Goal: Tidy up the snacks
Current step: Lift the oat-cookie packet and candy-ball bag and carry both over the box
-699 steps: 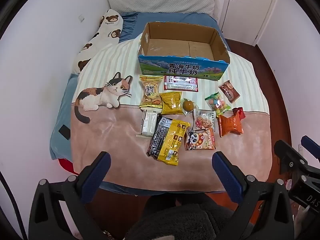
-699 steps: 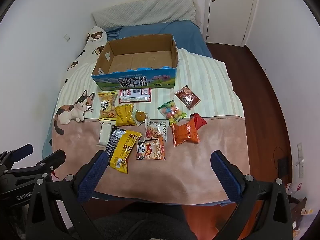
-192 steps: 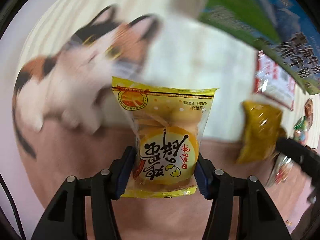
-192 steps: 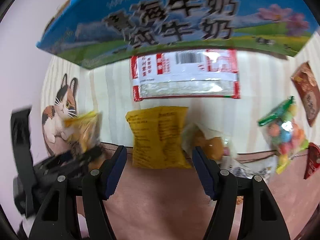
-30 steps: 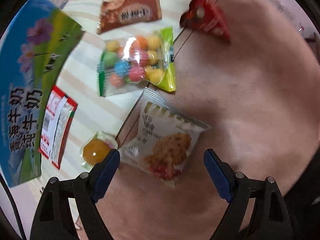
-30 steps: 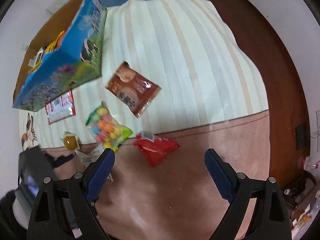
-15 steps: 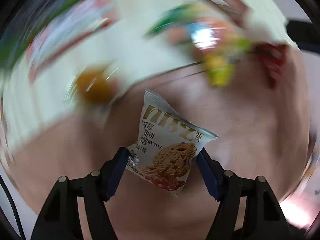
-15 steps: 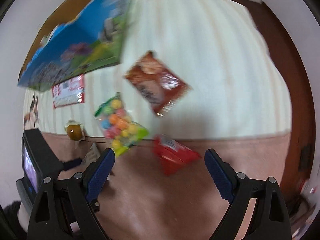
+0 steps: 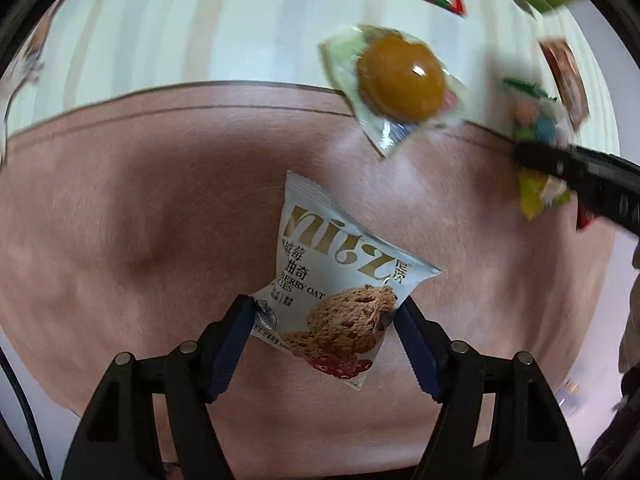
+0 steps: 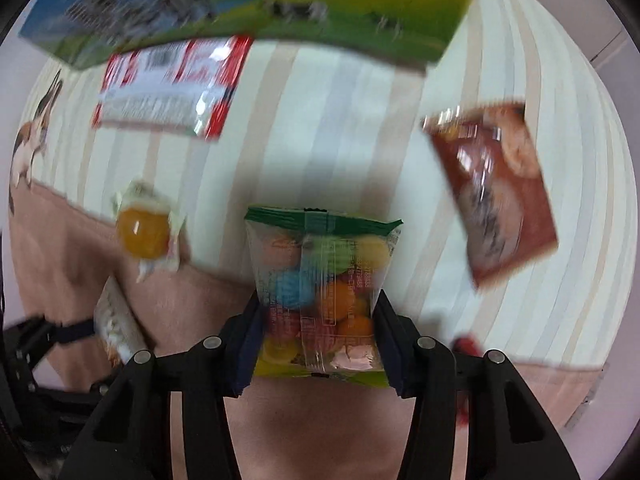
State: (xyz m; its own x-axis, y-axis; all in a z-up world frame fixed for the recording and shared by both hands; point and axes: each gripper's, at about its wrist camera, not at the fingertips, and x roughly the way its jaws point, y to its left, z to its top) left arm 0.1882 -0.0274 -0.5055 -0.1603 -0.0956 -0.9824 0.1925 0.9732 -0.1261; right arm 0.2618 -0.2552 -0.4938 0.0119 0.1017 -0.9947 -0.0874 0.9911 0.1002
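Cookie packet [image 9: 340,284] now pinched by left gripper [image 9: 324,320]; candy bag [image 10: 320,292] by right gripper [image 10: 318,332]

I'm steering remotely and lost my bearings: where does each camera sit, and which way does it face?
Left wrist: on the left tool, looking down along its fingers at the oat cookie packet they clamp, over the blanket; the right tool's black frame shows at right.
Right wrist: on the right tool, facing the milk carton box, clamping the bag of colored candy balls; the left tool's frame shows at lower left.
Shared: the wrapped orange jelly, the red-and-white packet, both held snacks.
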